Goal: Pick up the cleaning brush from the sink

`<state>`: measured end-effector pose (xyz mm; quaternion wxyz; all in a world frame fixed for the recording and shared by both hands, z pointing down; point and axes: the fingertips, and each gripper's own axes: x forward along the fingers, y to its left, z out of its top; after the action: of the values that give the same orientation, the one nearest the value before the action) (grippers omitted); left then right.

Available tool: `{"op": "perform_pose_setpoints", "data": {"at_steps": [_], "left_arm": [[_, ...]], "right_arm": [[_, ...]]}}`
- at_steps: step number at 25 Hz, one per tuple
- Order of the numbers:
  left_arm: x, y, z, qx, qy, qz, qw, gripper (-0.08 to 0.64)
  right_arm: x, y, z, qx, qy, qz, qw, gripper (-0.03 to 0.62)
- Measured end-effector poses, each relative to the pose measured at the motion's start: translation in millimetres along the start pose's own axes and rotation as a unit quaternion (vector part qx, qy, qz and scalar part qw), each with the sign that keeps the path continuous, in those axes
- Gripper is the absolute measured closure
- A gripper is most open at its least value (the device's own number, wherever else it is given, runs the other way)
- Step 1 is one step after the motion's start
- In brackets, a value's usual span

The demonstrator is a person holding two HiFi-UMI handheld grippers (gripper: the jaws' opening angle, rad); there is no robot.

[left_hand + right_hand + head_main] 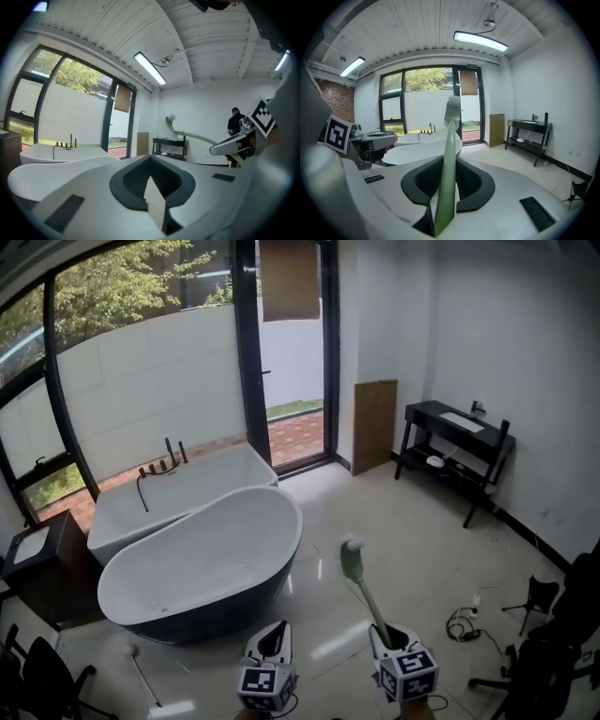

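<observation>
The cleaning brush (366, 596) has a long pale green handle and a whitish head, and it stands up and away from my right gripper (389, 638), which is shut on the handle's lower end. In the right gripper view the brush (449, 159) rises straight out from between the jaws. My left gripper (272, 638) is level beside it at the bottom of the head view, jaws together with nothing in them. The left gripper view shows the brush (187, 136) and the right gripper (234, 146) off to its right. The black stand with the sink (459, 423) is by the far right wall.
A big oval bathtub (202, 563) sits to the left on the tiled floor, before tall windows and a glass door. A wooden board (375, 423) leans on the wall. Cables (464, 624) and a small tripod (536, 596) lie at right. A person in black (234, 124) stands behind.
</observation>
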<state>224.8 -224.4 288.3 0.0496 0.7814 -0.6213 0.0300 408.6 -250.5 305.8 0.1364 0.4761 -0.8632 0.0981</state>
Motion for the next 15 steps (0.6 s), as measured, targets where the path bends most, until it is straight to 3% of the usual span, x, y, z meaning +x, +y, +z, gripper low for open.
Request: {"op": "perform_pose_setpoints", "data": {"at_steps": [5,15], "left_arm": [[32.9,-62.5,-12.1,0.022,-0.001,-0.057,0.9981,0.554],[45.6,-63.6,-17.2,0.019,-0.001,-0.065,0.9977,0.554]], "right_arm": [[-22.7,-51.5,-5.1,0.021,-0.015,-0.023,0.999,0.545],[-26.7,-56.5,-13.6,0.037,-0.026,-0.034,0.998,0.545]]}}
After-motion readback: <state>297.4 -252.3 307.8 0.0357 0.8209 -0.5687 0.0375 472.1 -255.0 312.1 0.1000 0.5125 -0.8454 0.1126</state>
